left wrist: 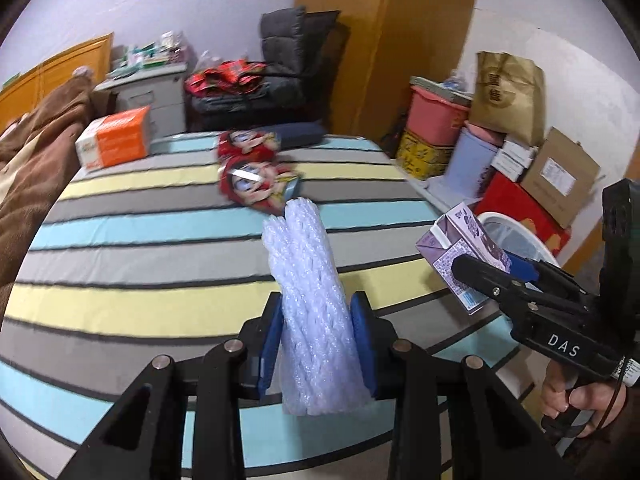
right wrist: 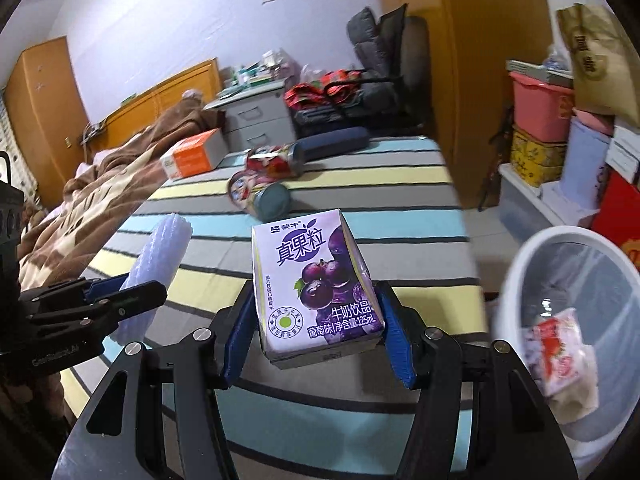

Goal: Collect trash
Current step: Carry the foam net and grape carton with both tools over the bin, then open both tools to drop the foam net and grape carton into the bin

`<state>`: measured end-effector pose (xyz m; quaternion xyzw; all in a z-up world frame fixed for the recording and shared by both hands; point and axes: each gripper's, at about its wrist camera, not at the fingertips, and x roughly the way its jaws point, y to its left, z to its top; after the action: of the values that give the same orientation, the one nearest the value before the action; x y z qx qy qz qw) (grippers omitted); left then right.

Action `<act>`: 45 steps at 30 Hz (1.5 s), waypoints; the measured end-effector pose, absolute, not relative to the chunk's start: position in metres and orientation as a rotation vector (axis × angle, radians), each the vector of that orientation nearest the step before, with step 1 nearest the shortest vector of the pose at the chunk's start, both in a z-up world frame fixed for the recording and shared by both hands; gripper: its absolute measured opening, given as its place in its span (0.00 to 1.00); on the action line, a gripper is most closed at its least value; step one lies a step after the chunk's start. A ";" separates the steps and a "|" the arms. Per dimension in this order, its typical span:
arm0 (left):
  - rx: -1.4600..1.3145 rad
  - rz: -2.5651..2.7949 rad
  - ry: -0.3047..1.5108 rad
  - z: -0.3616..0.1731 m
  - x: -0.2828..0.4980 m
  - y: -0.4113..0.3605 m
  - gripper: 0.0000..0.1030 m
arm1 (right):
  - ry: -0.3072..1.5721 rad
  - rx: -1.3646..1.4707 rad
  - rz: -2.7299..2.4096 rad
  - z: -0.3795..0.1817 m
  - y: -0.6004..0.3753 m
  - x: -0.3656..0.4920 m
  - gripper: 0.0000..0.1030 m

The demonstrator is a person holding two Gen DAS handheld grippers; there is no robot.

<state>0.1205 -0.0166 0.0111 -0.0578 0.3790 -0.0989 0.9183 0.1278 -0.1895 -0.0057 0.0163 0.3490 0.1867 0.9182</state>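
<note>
Clamping foam netting (left wrist: pixel 308 300) – left gripper (left wrist: pixel 318 344); right gripper (right wrist: pixel 318 332) clamps carton (right wrist: pixel 316 284) (bin (right wrist: pixel 520 280) beside).

I had the foam sleeve (left wrist: pixel 308 304) between my left gripper's (left wrist: pixel 318 344) jaws and the milk carton (right wrist: pixel 316 284) in my right gripper (right wrist: pixel 316 340), both above the bed (left wrist: pixel 160 248). The bin (right wrist: pixel 560 320) stood right of the bed, two cans (right wrist: pixel 260 196) beyond.

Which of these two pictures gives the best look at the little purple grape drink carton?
The right wrist view: the purple carton sits dead centre, printed front facing the camera, clamped in the right gripper. The left wrist view catches the same carton only from the side, at an angle and smaller, with one black finger covering part of it.
</note>
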 end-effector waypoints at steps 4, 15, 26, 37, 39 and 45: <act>-0.091 -0.260 0.760 0.021 0.126 -0.041 0.35 | 0.693 0.055 0.331 0.001 -0.211 0.125 0.57; -0.004 -0.412 0.722 0.040 0.139 -0.115 0.35 | 0.655 0.102 0.164 0.011 -0.271 0.114 0.57; 0.064 -0.572 0.728 0.042 0.153 -0.190 0.35 | 0.660 0.142 -0.006 0.010 -0.326 0.106 0.57; 0.115 -0.650 0.782 0.023 0.162 -0.239 0.35 | 0.718 0.173 -0.105 -0.004 -0.357 0.102 0.58; 0.121 -0.654 0.793 0.020 0.164 -0.243 0.35 | 0.732 0.178 -0.119 -0.006 -0.363 0.103 0.58; 0.143 -0.669 0.815 0.011 0.169 -0.257 0.35 | 0.769 0.174 -0.141 -0.013 -0.371 0.107 0.58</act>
<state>0.1693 -0.2575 0.0107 0.0683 0.3888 -0.3188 0.8617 0.1075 -0.3706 -0.0131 0.0845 0.3744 -0.0688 0.9208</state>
